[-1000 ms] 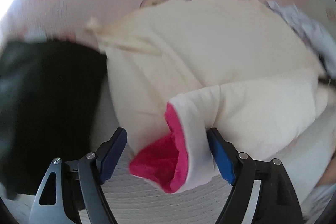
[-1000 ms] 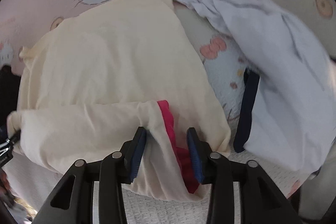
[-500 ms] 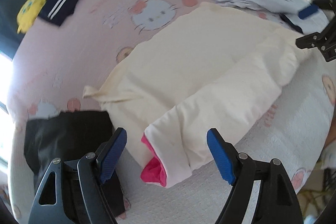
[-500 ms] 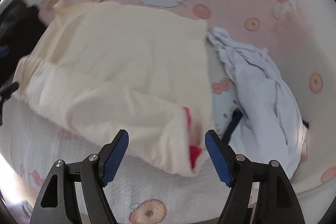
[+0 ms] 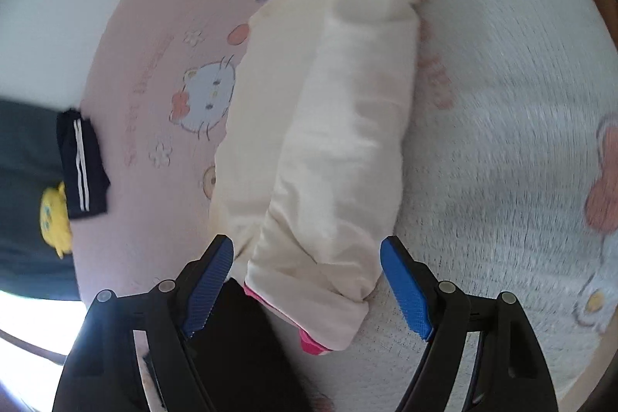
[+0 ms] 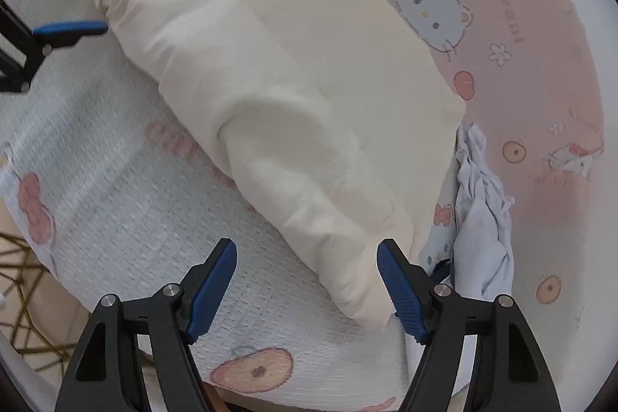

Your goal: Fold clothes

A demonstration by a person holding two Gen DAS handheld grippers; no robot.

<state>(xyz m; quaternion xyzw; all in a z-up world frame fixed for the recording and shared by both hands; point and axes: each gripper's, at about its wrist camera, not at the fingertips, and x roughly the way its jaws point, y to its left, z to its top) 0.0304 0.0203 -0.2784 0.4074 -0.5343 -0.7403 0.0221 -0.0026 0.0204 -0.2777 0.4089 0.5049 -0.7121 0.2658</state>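
A cream garment (image 5: 340, 126) with a pink lining edge (image 5: 309, 338) lies folded lengthwise on the bed. My left gripper (image 5: 309, 280) hovers open over its near end, the blue pads (image 5: 208, 280) well apart from the cloth. In the right wrist view the same cream garment (image 6: 293, 95) stretches away, and my right gripper (image 6: 309, 284) stands open over its other end without pressing it. The left gripper (image 6: 58, 29) shows at the far top left there.
The bed has a pink cartoon-cat sheet (image 5: 154, 72) and a white knit blanket (image 5: 502, 141). A crumpled pale blue garment (image 6: 483, 219) lies beside the cream one. A black garment (image 5: 239, 350) lies under my left gripper. A folded navy striped piece (image 5: 81, 165) rests at the bed's edge.
Both grippers let go of the cream garment's folded edge, drew back and rolled. The right jaws widened from a pinch on the cloth. The garment now lies flat in its new fold.
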